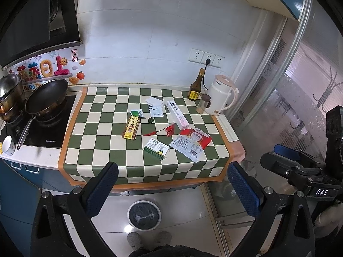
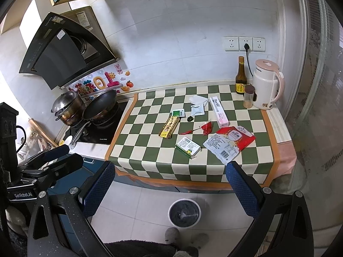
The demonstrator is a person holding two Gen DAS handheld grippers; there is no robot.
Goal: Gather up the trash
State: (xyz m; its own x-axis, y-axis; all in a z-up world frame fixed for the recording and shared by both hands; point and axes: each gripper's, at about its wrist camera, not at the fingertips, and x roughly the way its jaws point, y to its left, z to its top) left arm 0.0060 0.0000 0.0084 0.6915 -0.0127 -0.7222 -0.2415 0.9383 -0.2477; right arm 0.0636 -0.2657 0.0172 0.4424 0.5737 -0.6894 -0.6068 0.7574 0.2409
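Observation:
Trash lies on the green-checked cloth (image 1: 103, 128): a yellow box (image 1: 131, 127), a green-white box (image 1: 157, 148), a red and white wrapper (image 1: 190, 143), a pink-white box (image 1: 178, 114), a red chili (image 1: 152, 132), small sachets (image 1: 156, 111). A white bin with a black liner (image 1: 144, 214) stands on the floor below the counter. My left gripper (image 1: 171, 190) is open and empty, held back from the counter above the bin. My right gripper (image 2: 171, 190) is open and empty too, and shows at the right edge of the left view (image 1: 287, 153). The bin (image 2: 184, 212) and the boxes (image 2: 188, 147) also show in the right view.
A wok (image 1: 46, 97) and a steel pot (image 1: 10, 92) sit on the hob at left. A sauce bottle (image 1: 195, 87), a small jar (image 1: 203, 103) and a white kettle (image 1: 221, 95) stand at the back right. A glass sliding door (image 1: 300, 107) is at right. Slippered feet (image 1: 148, 238) show by the bin.

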